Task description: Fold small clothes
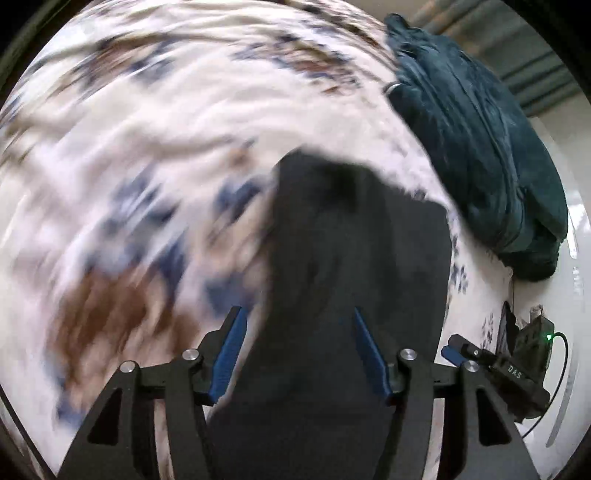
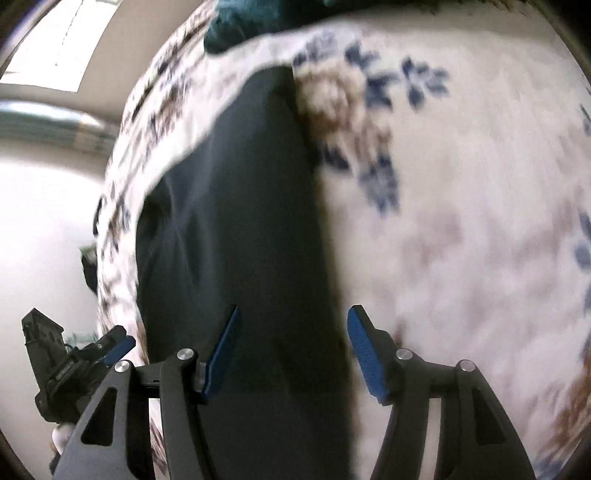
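A small dark grey garment (image 1: 354, 258) lies on a white floral bedspread (image 1: 147, 147). In the left wrist view it runs from between the fingers up to the middle of the frame. My left gripper (image 1: 299, 350) is open, its blue pads on either side of the cloth and apart from it. In the right wrist view the same garment (image 2: 240, 221) stretches up and away in a long strip. My right gripper (image 2: 291, 350) is open over its near end. The other gripper shows at the edge of each view: the right one (image 1: 491, 362), the left one (image 2: 74, 362). Both views are blurred by motion.
A crumpled dark teal blanket (image 1: 480, 147) lies on the bed to the right of the garment; it shows at the top of the right wrist view (image 2: 251, 18). The bed's edge and a pale floor (image 2: 44, 221) lie to the left in the right wrist view.
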